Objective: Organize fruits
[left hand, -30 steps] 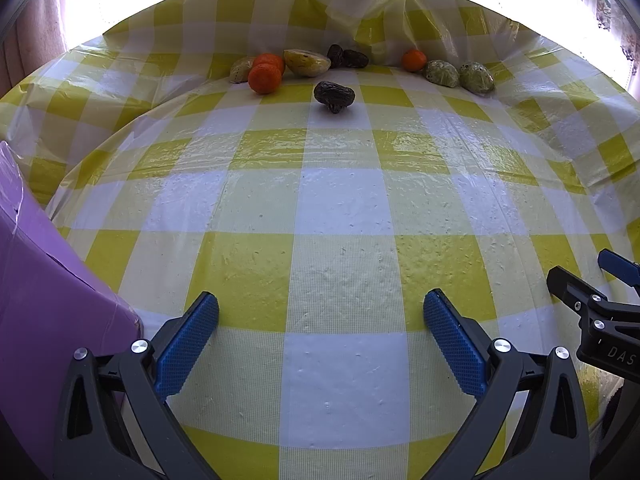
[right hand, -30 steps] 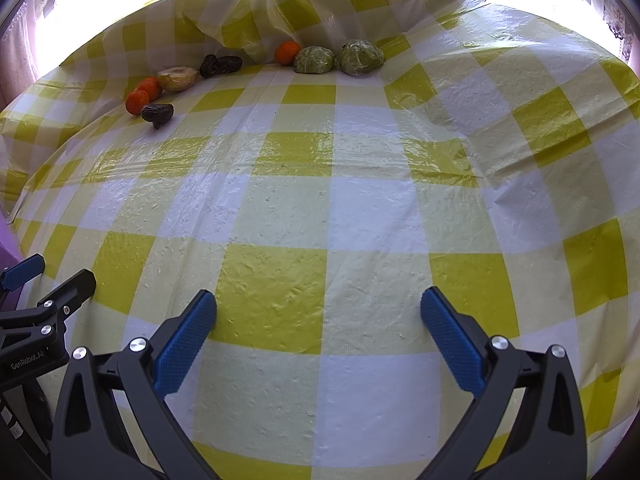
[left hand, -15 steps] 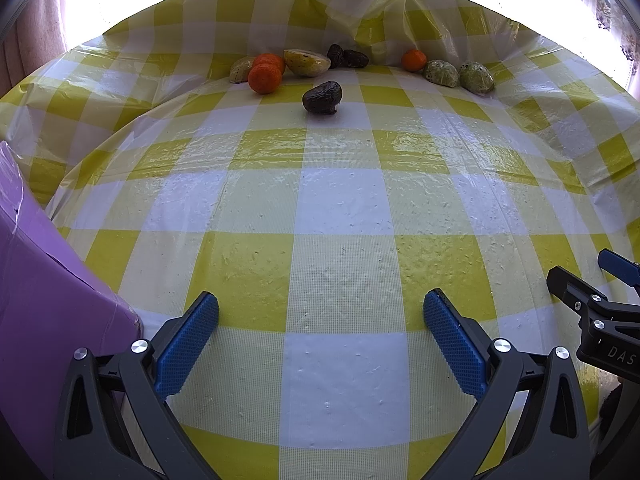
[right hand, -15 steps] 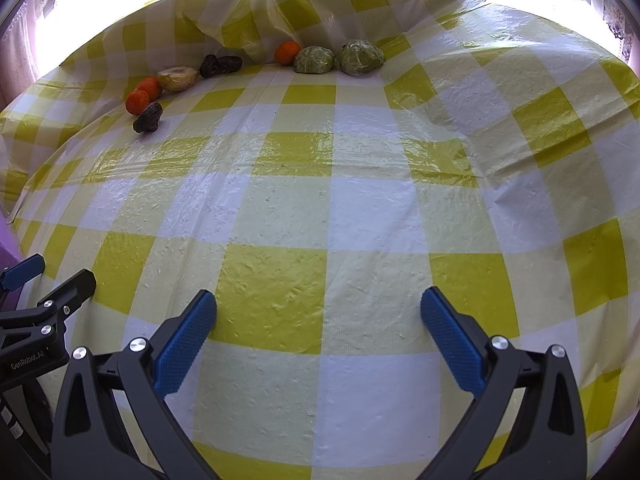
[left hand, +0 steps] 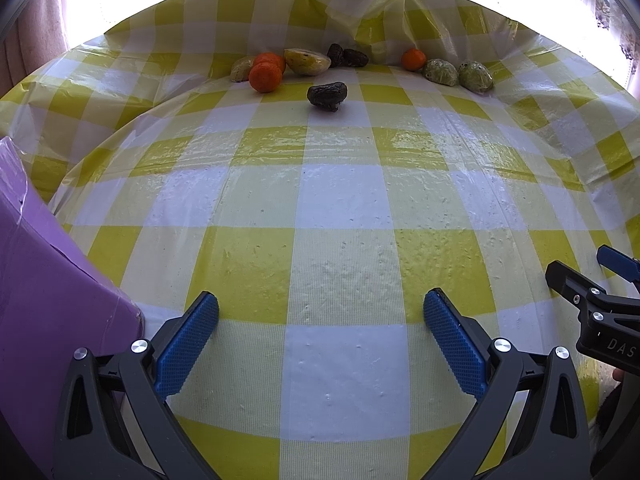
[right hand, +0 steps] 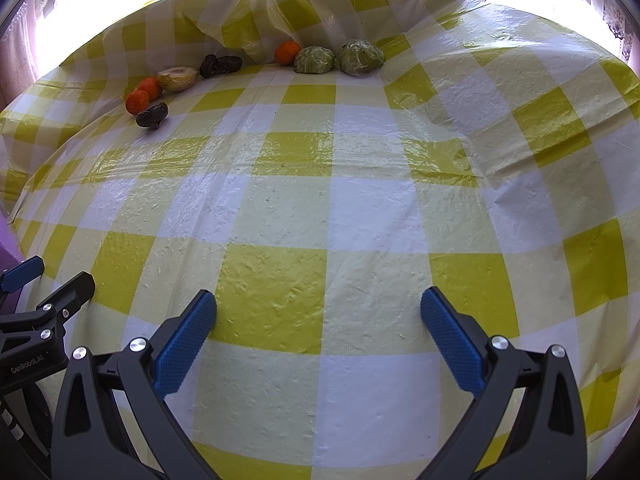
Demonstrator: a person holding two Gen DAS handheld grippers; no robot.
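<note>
Fruit sits far across the worktop point(left hand: 340, 216): both your left claw point(left hand: 320, 330) and right claw point(right hand: 318, 328) gape wide, empty (the loose dark fruit point(left hand: 327, 96) could roll if nudged).

The right gripper point(right hand: 318, 320) hangs wide open and empty over the checked tablecloth point(right hand: 320, 208); far off, a dark fruit point(right hand: 152, 115) lies just beside an orange point(right hand: 137, 101).
</note>
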